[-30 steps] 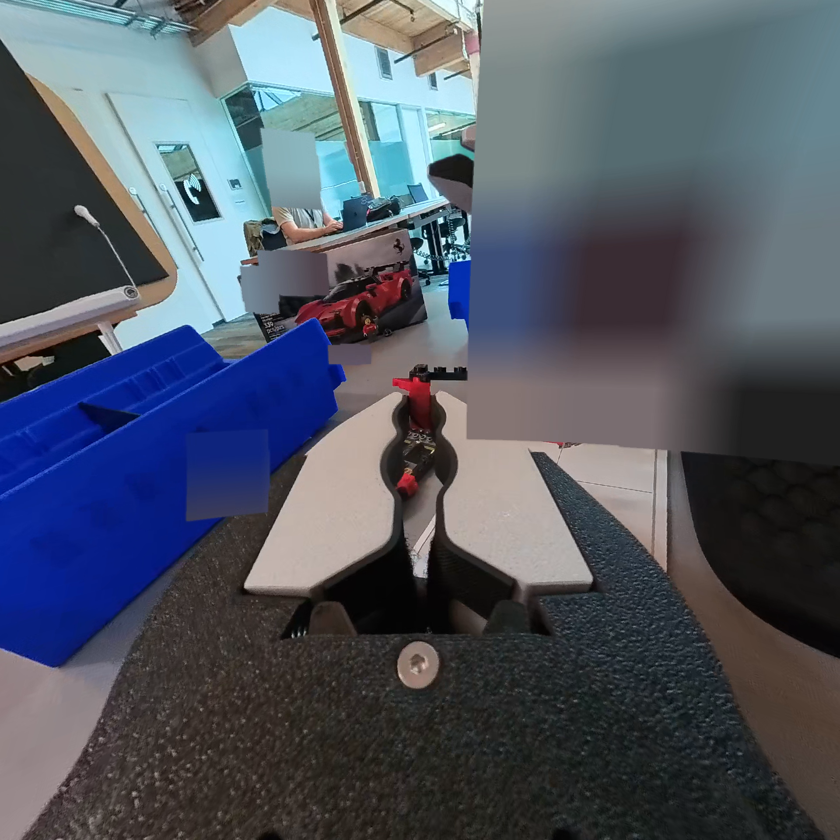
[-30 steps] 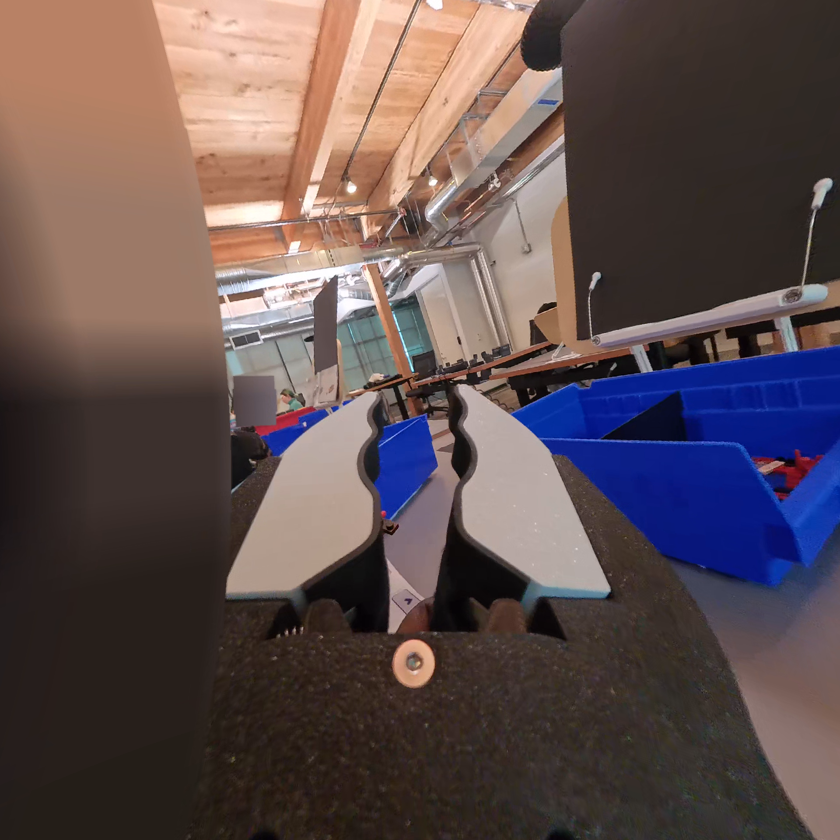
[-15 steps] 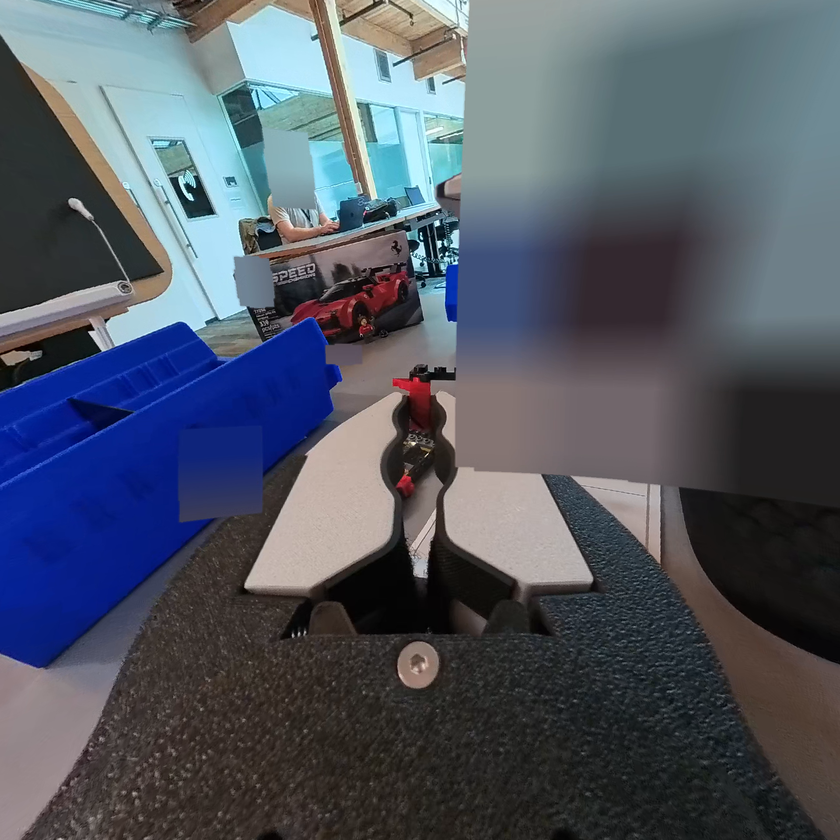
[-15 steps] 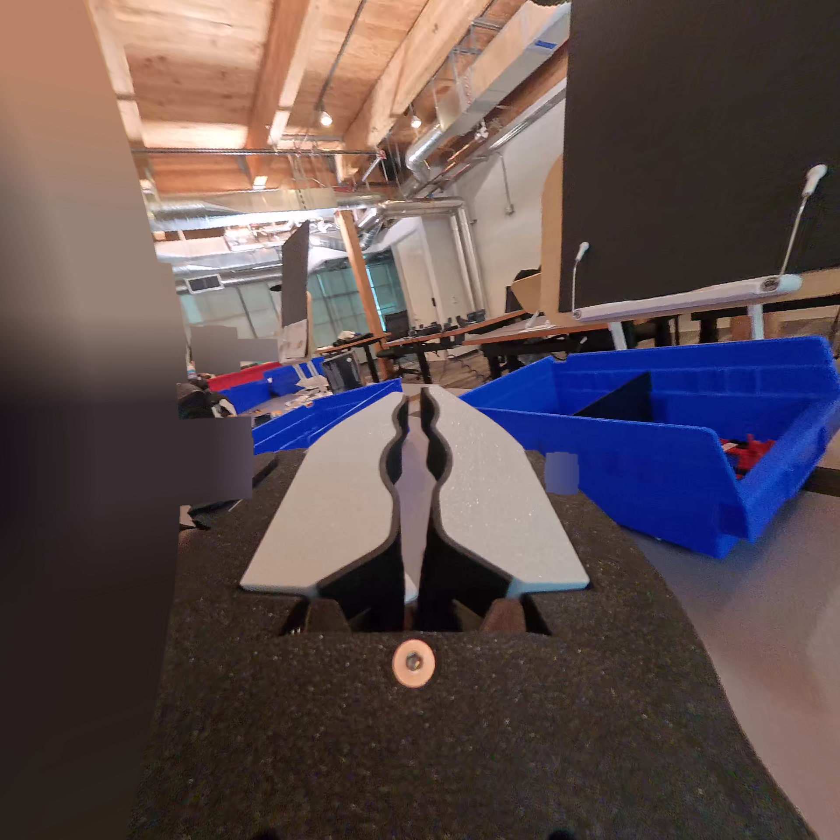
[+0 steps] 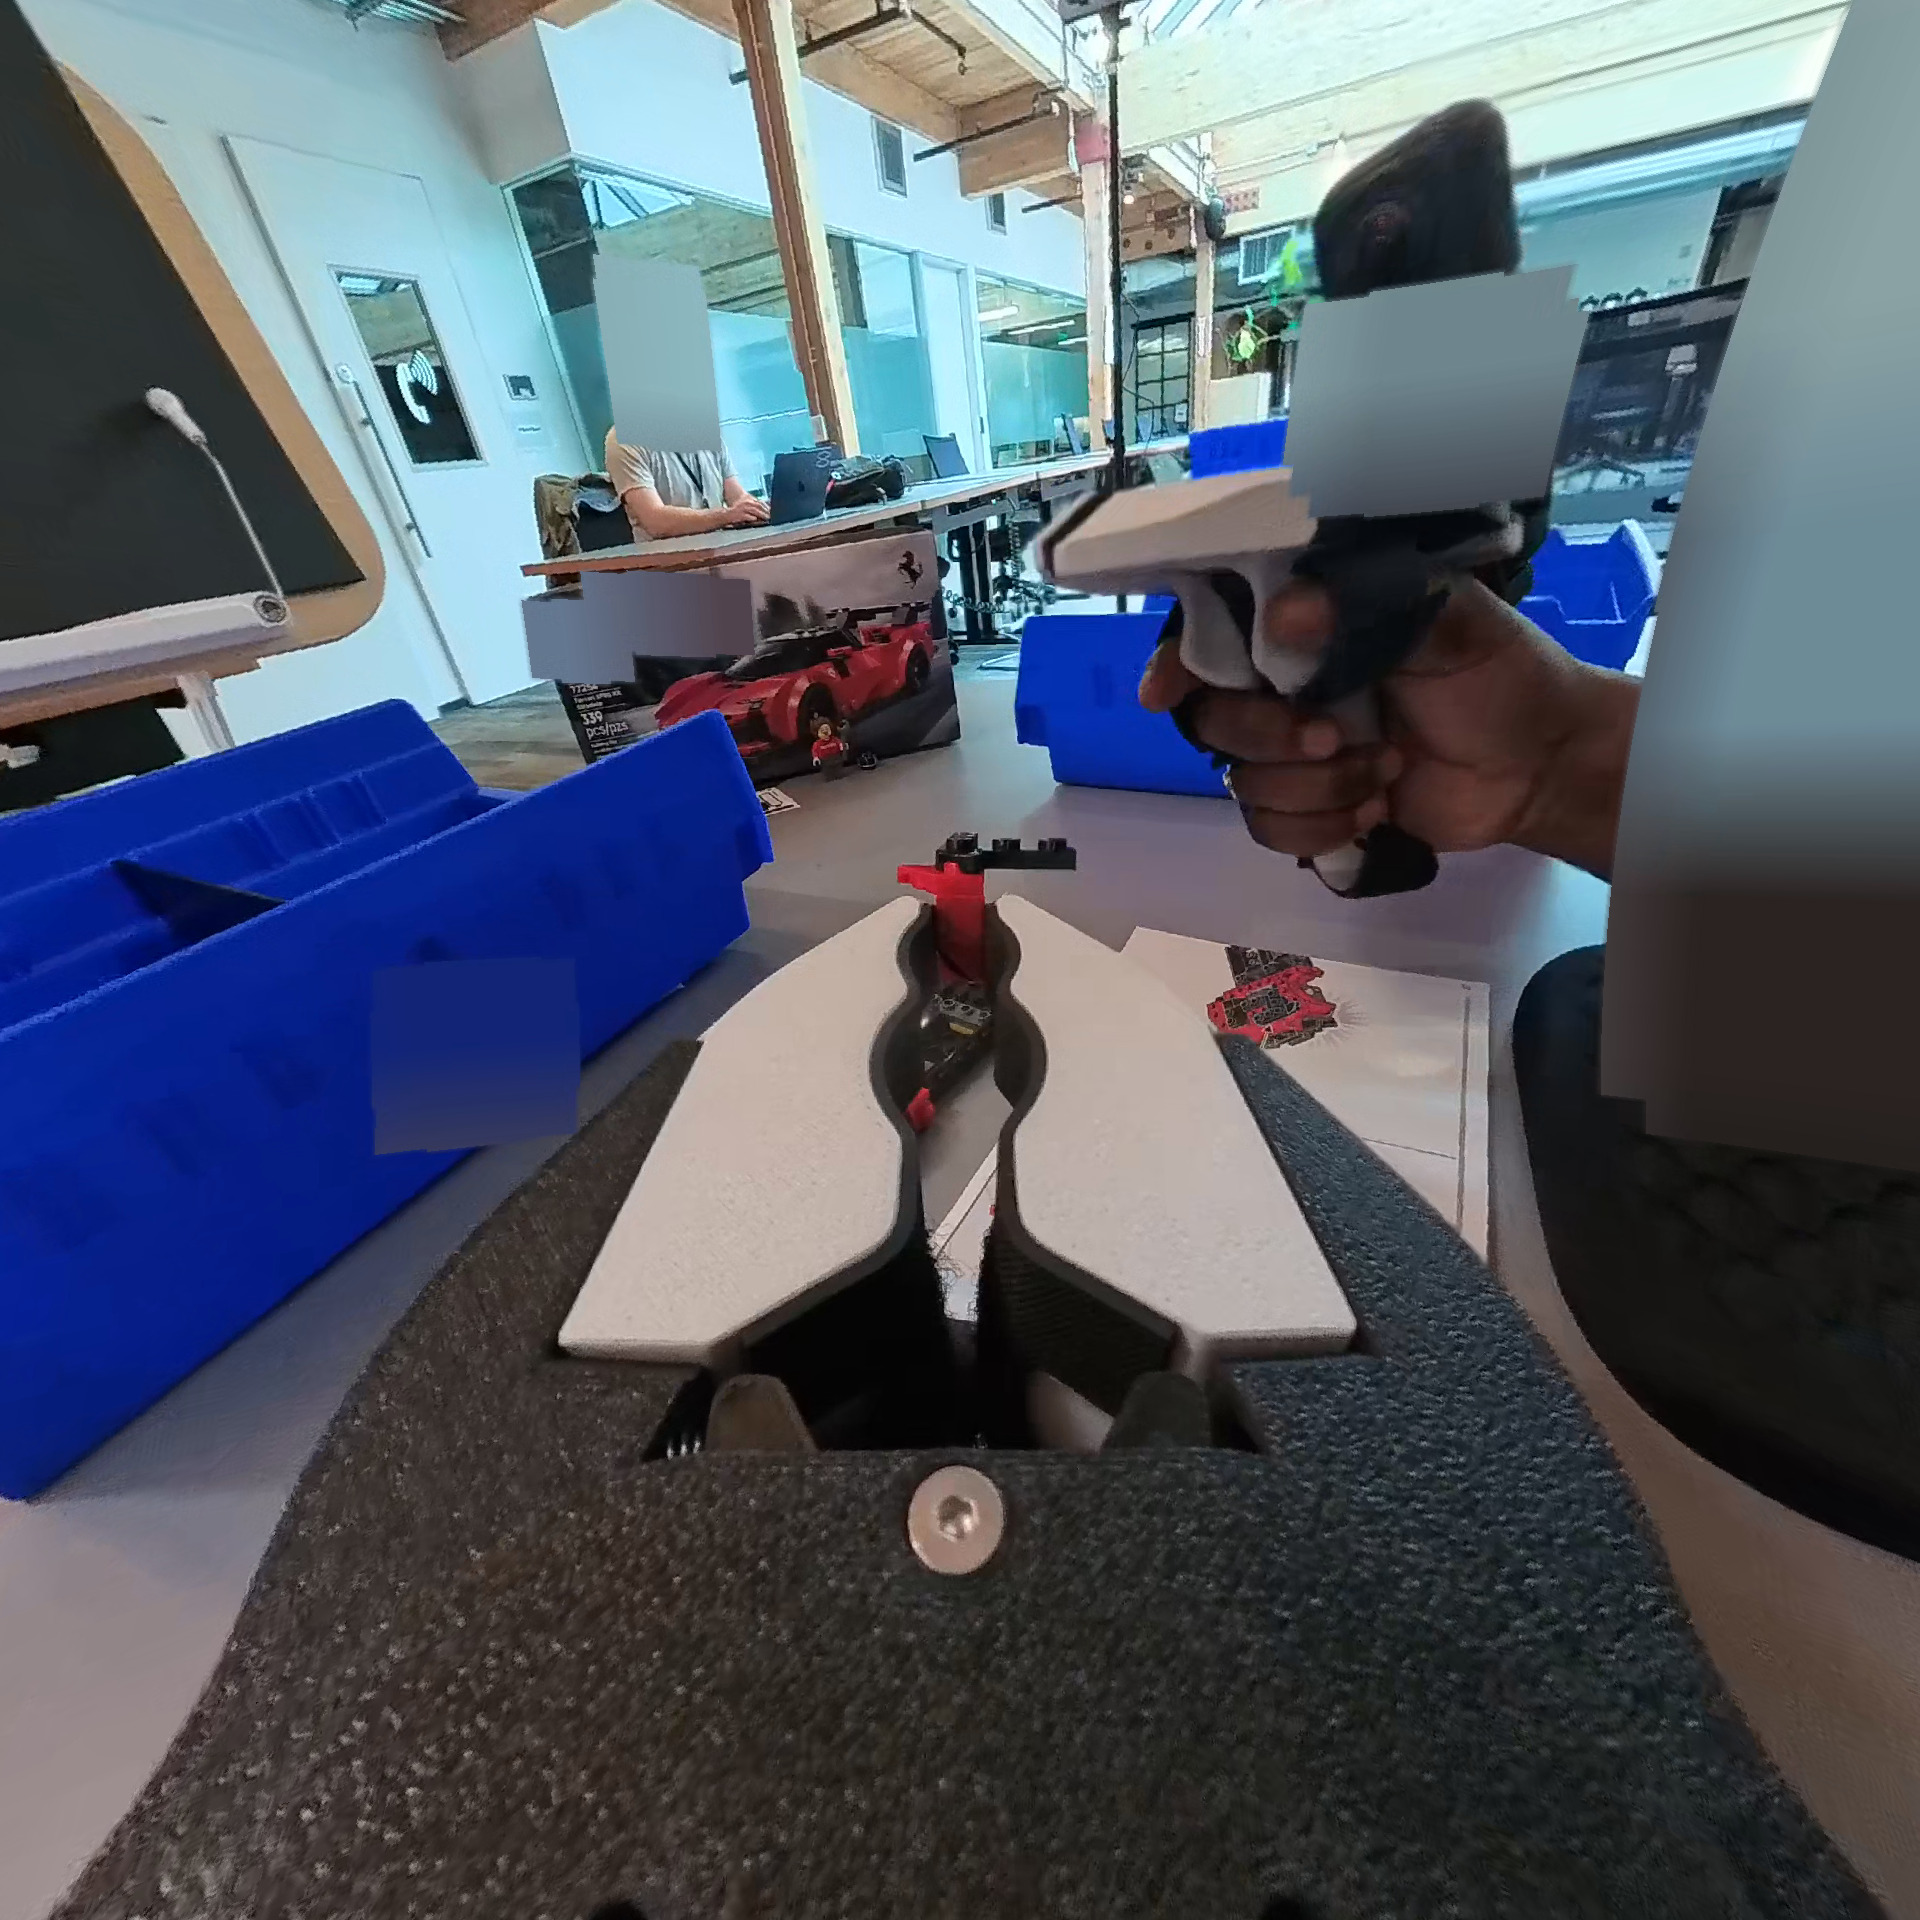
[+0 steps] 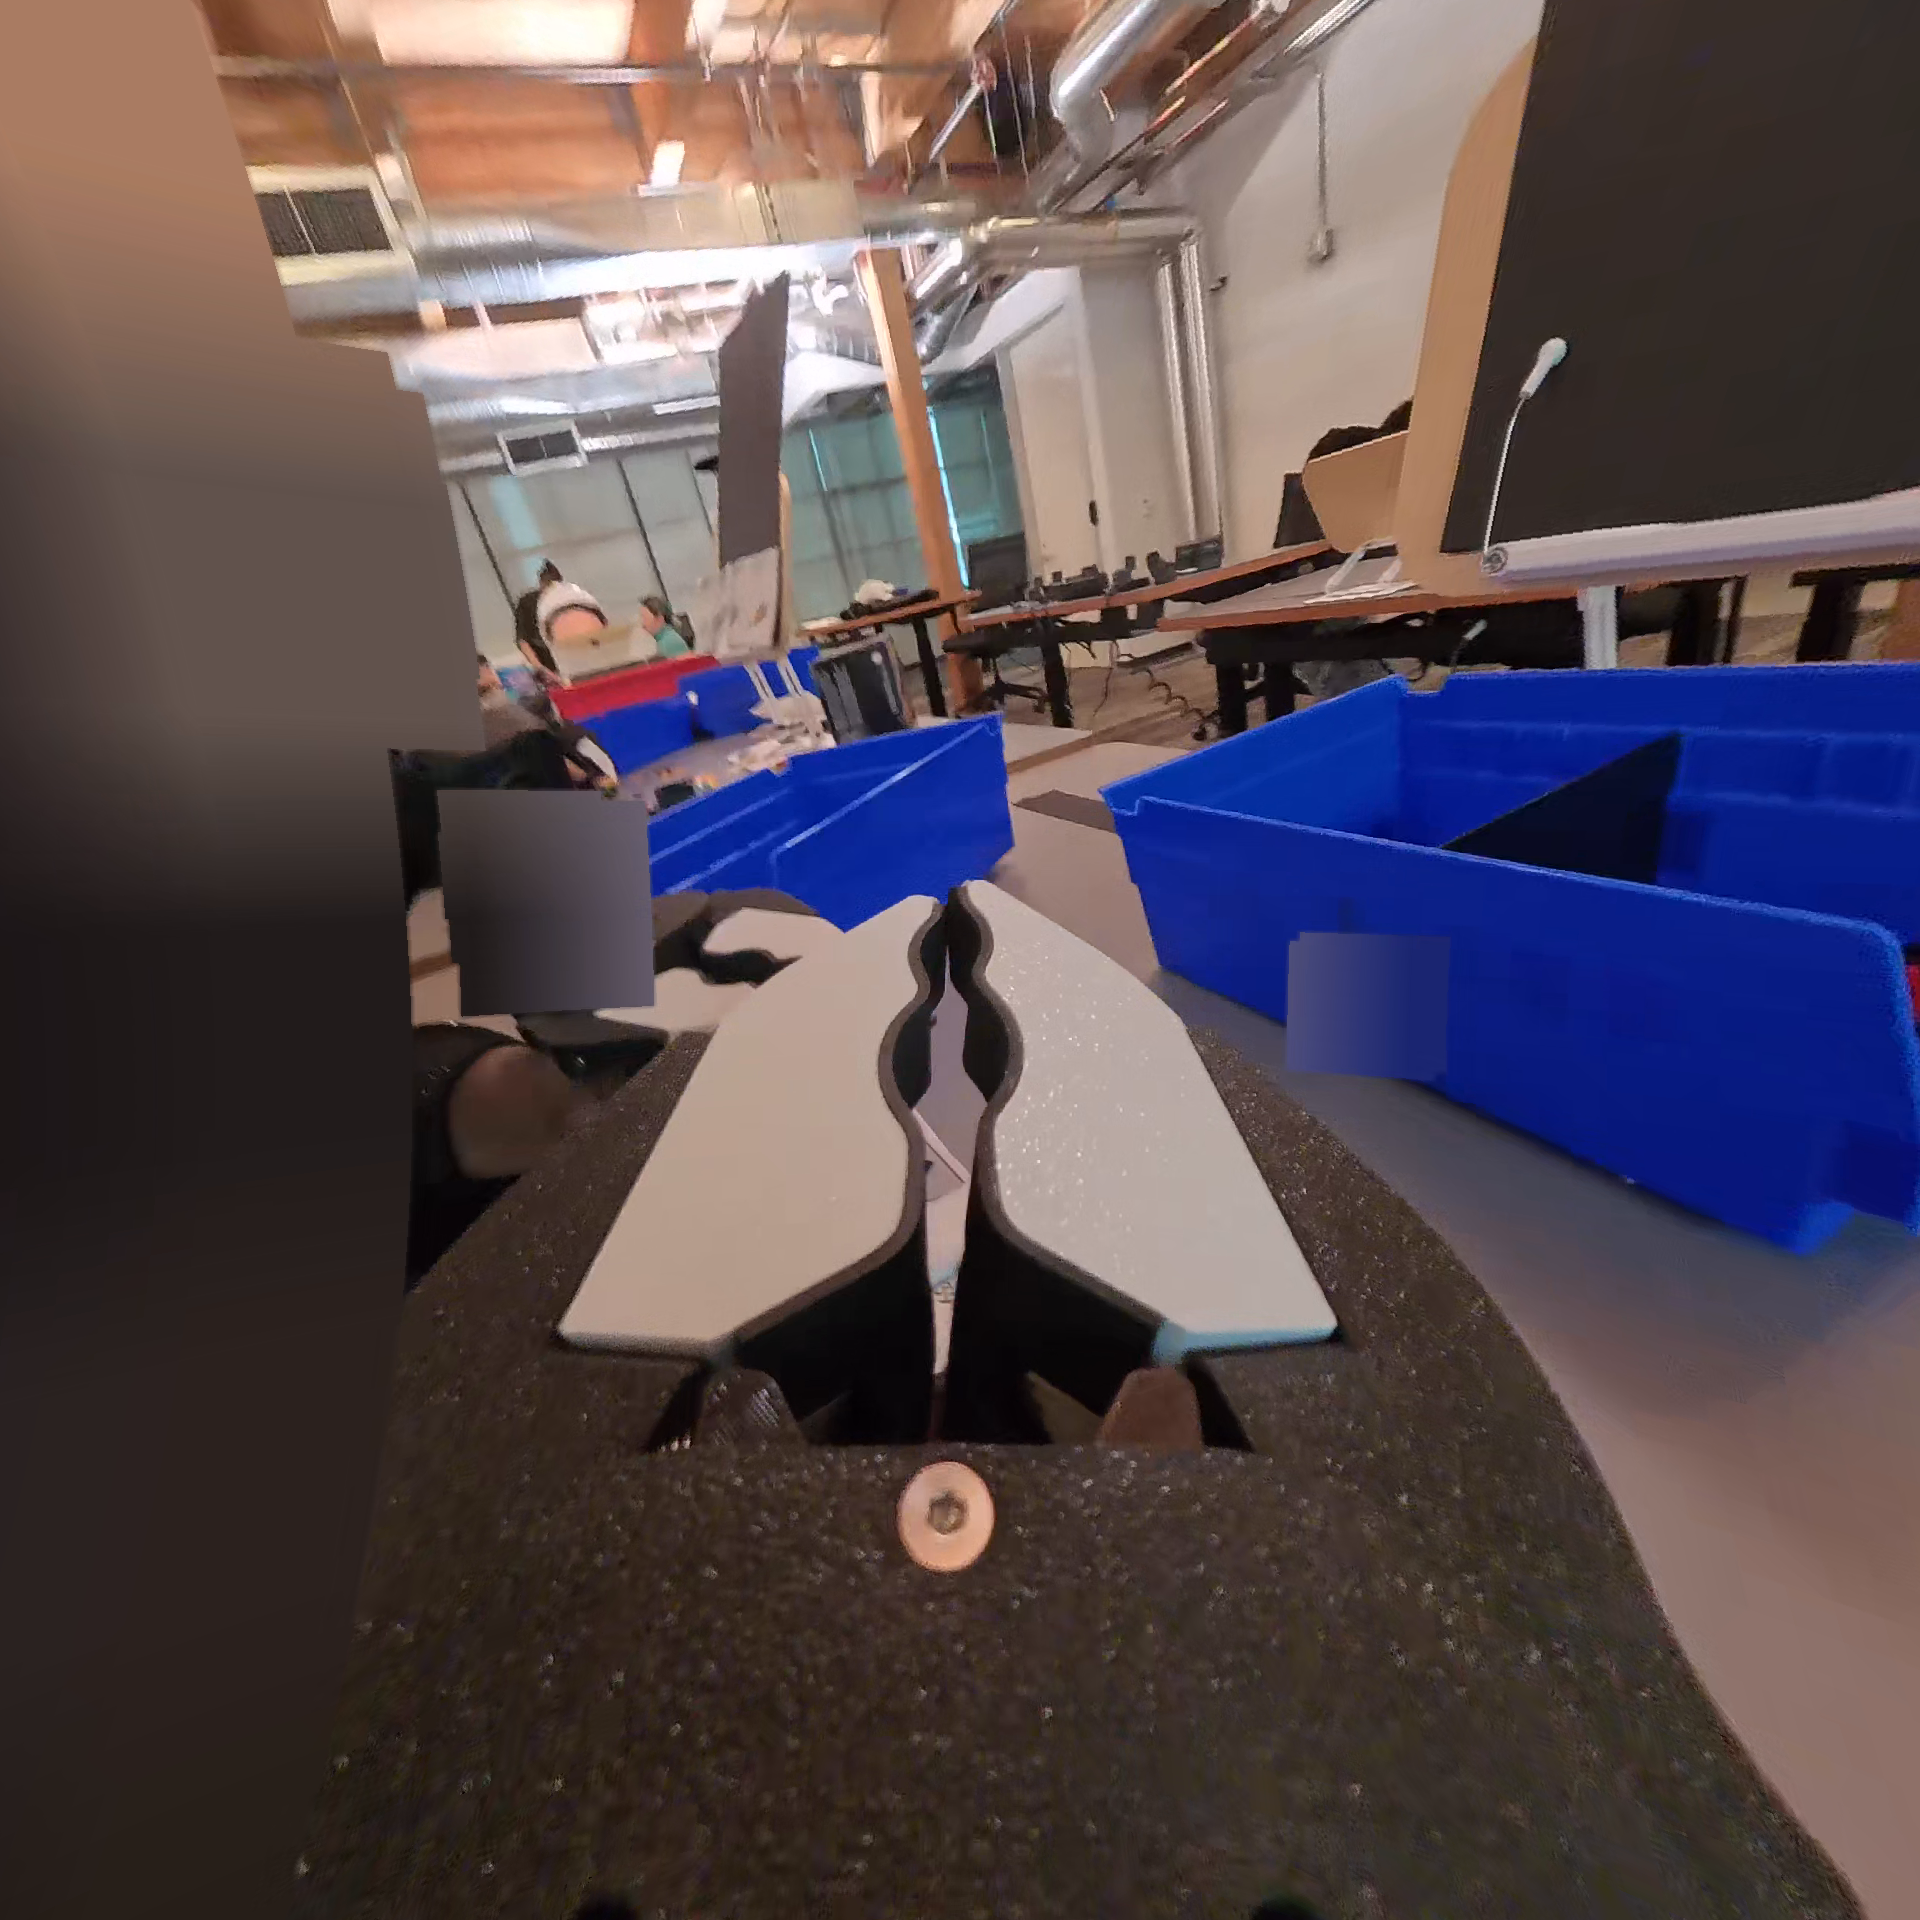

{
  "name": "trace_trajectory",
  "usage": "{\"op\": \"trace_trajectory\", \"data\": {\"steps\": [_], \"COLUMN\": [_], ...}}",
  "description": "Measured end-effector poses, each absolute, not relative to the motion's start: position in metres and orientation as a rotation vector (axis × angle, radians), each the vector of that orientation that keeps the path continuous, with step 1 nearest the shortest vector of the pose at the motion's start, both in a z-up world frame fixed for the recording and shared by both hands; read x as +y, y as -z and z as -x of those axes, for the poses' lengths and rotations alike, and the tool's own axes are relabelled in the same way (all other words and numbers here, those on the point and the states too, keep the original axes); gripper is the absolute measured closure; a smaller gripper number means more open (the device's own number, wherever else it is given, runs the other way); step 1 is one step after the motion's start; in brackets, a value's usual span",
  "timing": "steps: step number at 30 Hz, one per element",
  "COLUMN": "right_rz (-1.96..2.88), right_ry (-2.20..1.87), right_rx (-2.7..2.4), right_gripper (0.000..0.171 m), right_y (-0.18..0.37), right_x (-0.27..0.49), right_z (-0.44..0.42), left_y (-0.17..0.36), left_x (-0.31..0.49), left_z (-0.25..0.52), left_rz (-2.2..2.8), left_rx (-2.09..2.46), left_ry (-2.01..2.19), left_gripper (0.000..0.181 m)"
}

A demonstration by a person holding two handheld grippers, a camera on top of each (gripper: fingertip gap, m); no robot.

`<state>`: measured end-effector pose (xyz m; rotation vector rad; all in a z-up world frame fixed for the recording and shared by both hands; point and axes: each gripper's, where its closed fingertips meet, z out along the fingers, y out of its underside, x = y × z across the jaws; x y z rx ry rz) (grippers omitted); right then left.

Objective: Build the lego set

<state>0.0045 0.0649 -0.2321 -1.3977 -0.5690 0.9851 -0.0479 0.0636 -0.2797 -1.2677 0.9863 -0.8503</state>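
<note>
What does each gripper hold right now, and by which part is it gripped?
Left gripper: red and black lego assembly, clamped around its red middle section. Right gripper: shut, nothing visible between its jaws.

Exposed timber beams and silver ducts ran above an open office, where long desks stood before glass partitions and white walls.

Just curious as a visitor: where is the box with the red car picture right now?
In the left wrist view, the box stands on the table beyond the blue bin, far behind the left gripper.
</note>
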Motion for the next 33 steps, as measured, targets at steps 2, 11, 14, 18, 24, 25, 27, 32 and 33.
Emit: {"op": "trace_trajectory", "data": {"steps": [2,11,14,18,24,25,27,32,33], "right_rz": [1.408,1.426,1.440,1.436,1.420,1.407,1.373,1.110,1.045], "right_ry": [-0.909,-0.799,-0.831,-0.869,-0.989,-1.018,-1.084,-1.335,-1.388], "right_rx": [-0.622,-0.968,-1.003,-1.061,-0.958,-0.930,-0.888,-0.892,-0.903], "right_gripper": [0.168,0.150,0.150,0.159,0.162,0.162,0.162,0.162,0.162], "right_y": [0.237,0.263,0.267,0.270,0.258,0.254,0.246,0.213,0.206], "right_x": [0.065,0.044,0.039,0.030,0.032,0.033,0.031,0.001,-0.008], "right_z": [0.001,0.033,0.039,0.043,0.035,0.033,0.029,0.021,0.019], "left_y": [0.277,0.266,0.271,0.273,0.271,0.272,0.273,0.273,0.273], "left_x": [0.063,0.038,0.032,0.025,0.022,0.022,0.022,0.018,0.017], "left_z": [0.048,0.043,0.039,0.036,0.035,0.035,0.034,0.032,0.032], "left_rz": [1.262,1.223,1.245,1.216,1.176,1.174,1.165,1.112,1.102], "left_rx": [0.971,0.966,1.006,1.065,1.094,1.105,1.121,1.172,1.180], "left_ry": [0.889,1.294,1.341,1.326,1.274,1.254,1.211,1.117,1.101], "left_gripper": [0.174,0.174,0.174,0.173,0.152,0.152,0.152,0.152,0.153]}}
